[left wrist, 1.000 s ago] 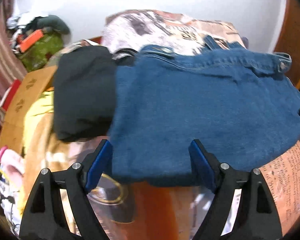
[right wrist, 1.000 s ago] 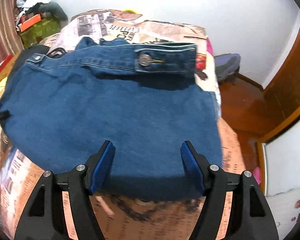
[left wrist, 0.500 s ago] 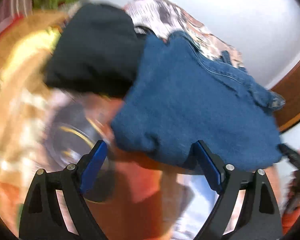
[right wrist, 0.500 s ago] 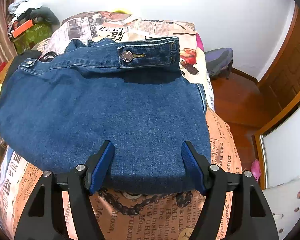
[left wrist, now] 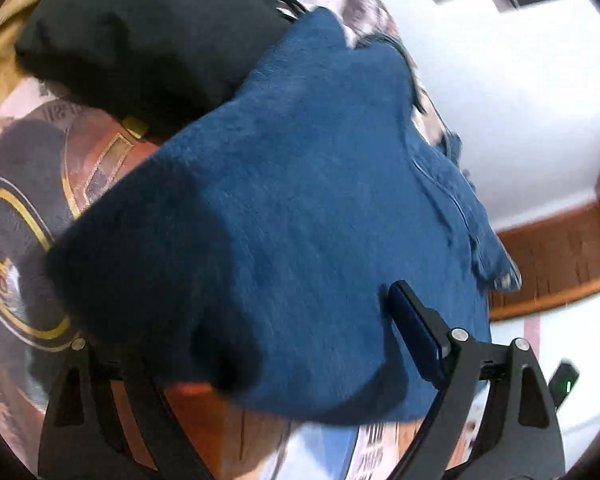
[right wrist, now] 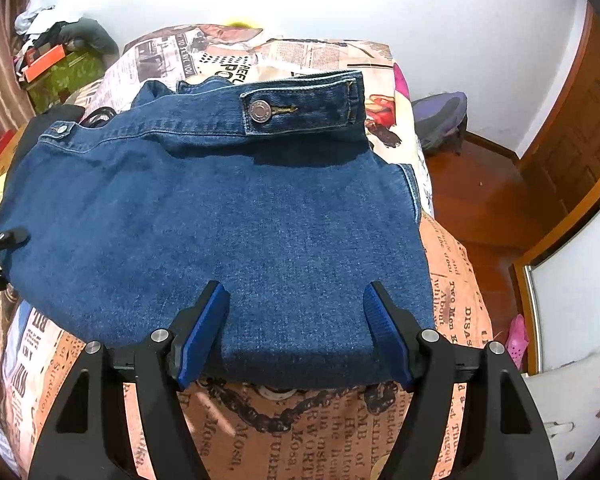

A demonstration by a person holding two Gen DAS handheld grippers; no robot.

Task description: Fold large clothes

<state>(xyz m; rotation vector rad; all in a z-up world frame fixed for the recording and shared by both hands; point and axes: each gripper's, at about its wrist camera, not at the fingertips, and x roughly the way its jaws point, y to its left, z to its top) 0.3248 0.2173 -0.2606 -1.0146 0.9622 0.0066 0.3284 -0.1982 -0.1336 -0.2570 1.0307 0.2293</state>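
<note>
Right gripper: jaws part open, blue pads straddling near edge of folded denim jacket, not pinching, nothing held. Left gripper: jaws wide, one blue pad visible over jacket, other finger hidden under jacket corner; grip cannot tell, view blurred and tilted. Jacket folded flat on newspaper-print bedspread, buttoned cuff at jacket's far edge. Black garment touching jacket's far-left corner. Wall beyond jacket.

We see a blue denim jacket on an orange-and-cream newspaper-print bedspread (a black garment alongside).
</note>
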